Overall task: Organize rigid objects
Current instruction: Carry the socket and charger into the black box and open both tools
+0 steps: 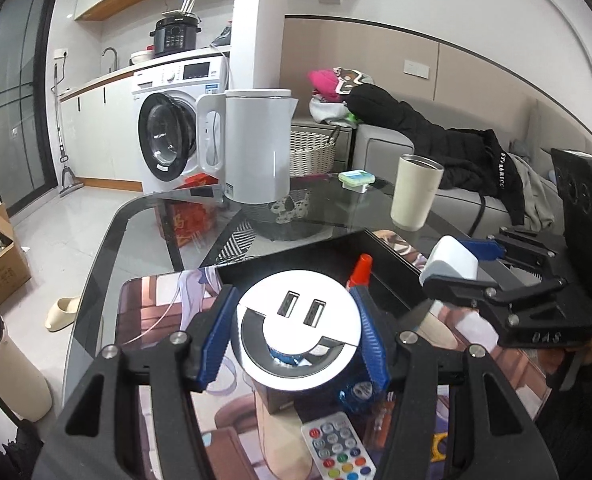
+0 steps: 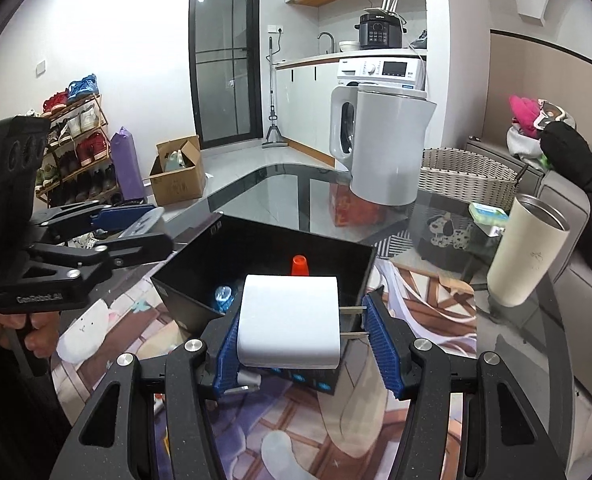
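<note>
Chargers held: left gripper [image 1: 296, 332] jaws clamp the round USB hub [image 1: 298, 320], right gripper [image 2: 304, 336] jaws the white plug [image 2: 290, 320]; each should release low inside the black box [image 2: 256, 244].

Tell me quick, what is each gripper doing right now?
Left gripper: shut on the round white USB hub.
Right gripper: shut on the white charger plug.

A white washing machine [image 1: 176, 128] is built in under a kitchen counter [image 2: 336, 58]. A dark glass door [image 2: 224, 60] is seen in the white wall. A shoe rack [image 2: 76, 144] is placed on the pale tiled floor [image 1: 56, 240], and a grey sofa [image 1: 476, 200] is set beside a beige panelled wall [image 1: 476, 76].
</note>
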Demonstrator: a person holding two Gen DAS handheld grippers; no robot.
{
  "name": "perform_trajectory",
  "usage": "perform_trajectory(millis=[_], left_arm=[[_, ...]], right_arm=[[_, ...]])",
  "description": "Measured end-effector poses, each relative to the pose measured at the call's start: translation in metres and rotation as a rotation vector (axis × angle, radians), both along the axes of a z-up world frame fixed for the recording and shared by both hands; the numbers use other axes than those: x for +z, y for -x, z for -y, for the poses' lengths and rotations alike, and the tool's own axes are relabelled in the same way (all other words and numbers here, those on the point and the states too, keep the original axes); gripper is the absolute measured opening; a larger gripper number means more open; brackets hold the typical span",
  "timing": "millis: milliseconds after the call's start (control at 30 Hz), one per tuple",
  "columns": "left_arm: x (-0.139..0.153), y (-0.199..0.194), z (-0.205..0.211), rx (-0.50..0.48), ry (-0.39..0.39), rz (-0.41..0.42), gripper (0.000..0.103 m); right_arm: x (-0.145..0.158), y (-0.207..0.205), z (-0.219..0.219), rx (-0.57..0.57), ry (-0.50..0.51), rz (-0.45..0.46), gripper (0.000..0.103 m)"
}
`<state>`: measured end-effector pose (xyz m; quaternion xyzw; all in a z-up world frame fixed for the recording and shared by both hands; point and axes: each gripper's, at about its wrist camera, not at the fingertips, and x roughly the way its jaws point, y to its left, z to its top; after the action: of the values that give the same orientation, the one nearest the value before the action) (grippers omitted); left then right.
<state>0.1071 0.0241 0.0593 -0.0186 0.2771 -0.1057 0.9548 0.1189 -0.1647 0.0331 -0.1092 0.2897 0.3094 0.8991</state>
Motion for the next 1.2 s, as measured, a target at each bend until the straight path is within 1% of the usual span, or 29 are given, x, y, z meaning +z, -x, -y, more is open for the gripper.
perform_trajectory(millis=[167,300,433,600,667,700,800,900,1033,1100,1200], left_arm=[[0.000,-0.015,0.003,0.023,-0.002,-0.013,0.056],[-0.002,-0.024,0.010,0.046,-0.048,-0.035,0.056],[-0.005,-0.032,0.015,0.060,-0.062,-0.046,0.056],[-0.017,-0.036,0.017,0.066,-0.061,-0.049,0.056],[-0.020,-0.039,0.017,0.071,-0.058,-0.062,0.056],[-0.020,-0.038,0.017,0.067,-0.058,-0.057,0.056],[-0.023,-0.039,0.018,0.062,-0.077,-0.056,0.056],[-0.027,-0.044,0.013,0.071,-0.073,-0.064,0.056],[-0.030,-0.048,0.010,0.067,-0.063,-0.078,0.056],[-0.030,-0.051,0.010,0.070,-0.070,-0.077,0.056],[-0.031,-0.054,0.008,0.070,-0.061,-0.077,0.056]], right_arm=[[0.000,-0.009,-0.011,0.013,-0.003,-0.007,0.057],[0.000,-0.013,-0.016,0.027,0.003,-0.008,0.057],[-0.005,-0.021,-0.024,0.028,0.029,-0.034,0.057],[-0.013,-0.035,-0.030,0.009,0.062,-0.069,0.057],[-0.018,-0.041,-0.029,0.000,0.052,-0.094,0.057],[-0.021,-0.043,-0.029,-0.001,0.051,-0.101,0.057],[-0.023,-0.048,-0.032,0.014,0.049,-0.104,0.057],[-0.027,-0.054,-0.038,0.025,0.053,-0.116,0.057],[-0.037,-0.061,-0.049,0.034,0.083,-0.132,0.057],[-0.040,-0.064,-0.052,0.037,0.095,-0.125,0.057],[-0.041,-0.069,-0.054,0.040,0.098,-0.125,0.057]])
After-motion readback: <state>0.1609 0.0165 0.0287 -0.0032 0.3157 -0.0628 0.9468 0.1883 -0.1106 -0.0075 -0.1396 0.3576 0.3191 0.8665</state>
